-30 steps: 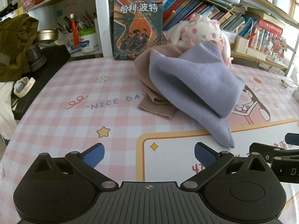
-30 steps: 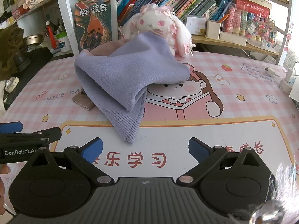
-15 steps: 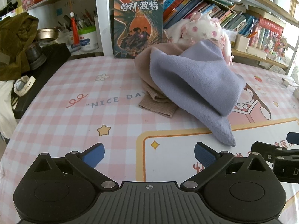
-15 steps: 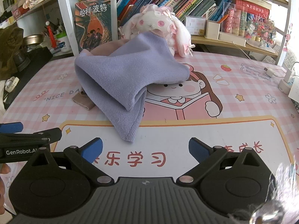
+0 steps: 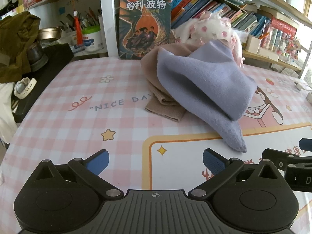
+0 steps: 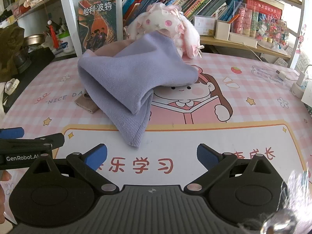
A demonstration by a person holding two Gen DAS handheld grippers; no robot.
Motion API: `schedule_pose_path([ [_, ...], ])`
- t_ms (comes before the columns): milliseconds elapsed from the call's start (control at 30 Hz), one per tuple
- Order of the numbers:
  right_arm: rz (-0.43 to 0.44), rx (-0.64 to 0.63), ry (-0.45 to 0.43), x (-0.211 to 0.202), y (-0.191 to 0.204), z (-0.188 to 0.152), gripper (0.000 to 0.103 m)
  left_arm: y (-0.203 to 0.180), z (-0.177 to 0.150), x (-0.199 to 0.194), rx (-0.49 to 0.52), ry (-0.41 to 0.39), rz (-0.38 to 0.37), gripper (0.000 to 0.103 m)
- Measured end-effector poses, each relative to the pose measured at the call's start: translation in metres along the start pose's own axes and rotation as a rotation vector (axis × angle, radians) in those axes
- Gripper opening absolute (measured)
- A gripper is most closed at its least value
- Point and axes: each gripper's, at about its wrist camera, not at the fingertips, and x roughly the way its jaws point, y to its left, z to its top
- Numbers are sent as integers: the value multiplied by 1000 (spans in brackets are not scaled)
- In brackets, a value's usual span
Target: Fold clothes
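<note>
Lavender knit, a purple garment [image 5: 204, 85], lies in a loose heap on the pink checked table mat [image 5: 64, 120], draped over a beige garment [image 5: 163, 105] whose ribbed cuff sticks out at its left near side. The purple piece runs long from far left to near right in the left wrist view: its bulk rests against the white and pink plush toy [image 5: 212, 27] at the far edge, and a narrow ribbed end tapers toward the near side, its tip lying on the yellow border of the mat's white panel. In the right wrist view that same tip [image 6: 134, 136] points down toward the camera, just left of centre. A thick fold of the purple cloth hangs over the printed cartoon girl to the right. An upright book [image 5: 145, 21] stands behind the heap against the shelf. The left gripper [image 5: 155, 159] hovers low over the near mat with its blue-padded fingers spread wide and nothing between them; the right gripper [image 6: 152, 155] is likewise spread and empty, near the tip of the cloth but not touching it. Compared with a second ago, the garments lie just as they did, and both grippers sit at nearly the same spots, the left view having crept only slightly closer.
</note>
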Motion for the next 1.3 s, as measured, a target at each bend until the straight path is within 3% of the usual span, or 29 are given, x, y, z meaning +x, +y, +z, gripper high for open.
schedule_pose_path([
  [533, -4, 2, 6, 2, 0, 0, 99, -1, 1, 2, 15, 5, 2, 103],
  [1300, -11, 3, 4, 3, 3, 0, 99, -2, 3, 2, 43, -8, -68, 103],
])
